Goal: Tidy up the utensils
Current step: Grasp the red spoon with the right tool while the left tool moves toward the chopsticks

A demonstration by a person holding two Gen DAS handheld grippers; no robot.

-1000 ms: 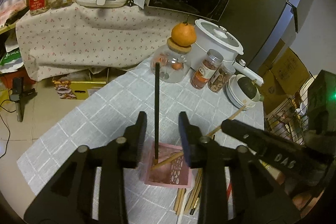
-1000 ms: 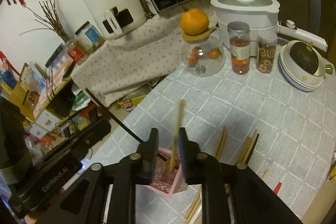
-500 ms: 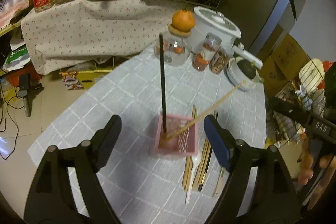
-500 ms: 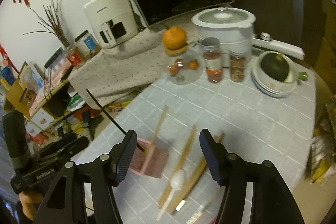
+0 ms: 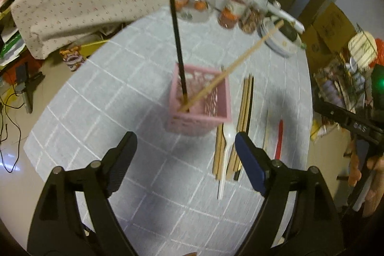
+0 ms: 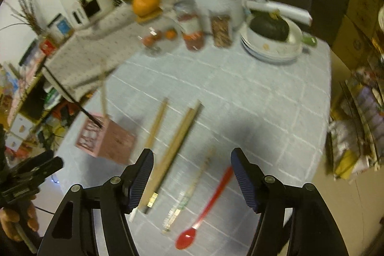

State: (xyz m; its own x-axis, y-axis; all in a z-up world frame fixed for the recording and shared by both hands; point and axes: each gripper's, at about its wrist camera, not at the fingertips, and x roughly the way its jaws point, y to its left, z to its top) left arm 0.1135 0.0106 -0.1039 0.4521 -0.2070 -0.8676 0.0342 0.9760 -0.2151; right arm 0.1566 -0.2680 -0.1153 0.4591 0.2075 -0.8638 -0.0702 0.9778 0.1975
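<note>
Withdrawn from pink basket (image 5: 199,102): both tongs, left (image 5: 186,152) and right (image 6: 192,174), now open, empty; two chopsticks deposited, more utensils remaining on table (image 6: 240,97).

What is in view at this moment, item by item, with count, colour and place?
basket: 1, pink, mid-table
black chopstick: 1, standing in basket
wooden chopstick: 1, tan, leaning in basket
loose chopsticks: several, tan, flat beside basket
white spoon: 1, among loose chopsticks
red spoon: 1, on table nearest right gripper
orange: 1, atop glass jar
spice jars: 2, behind
squash: 1, dark green, in white bowl
left gripper: black, jaws open, empty
right gripper: black, jaws open, empty
</note>
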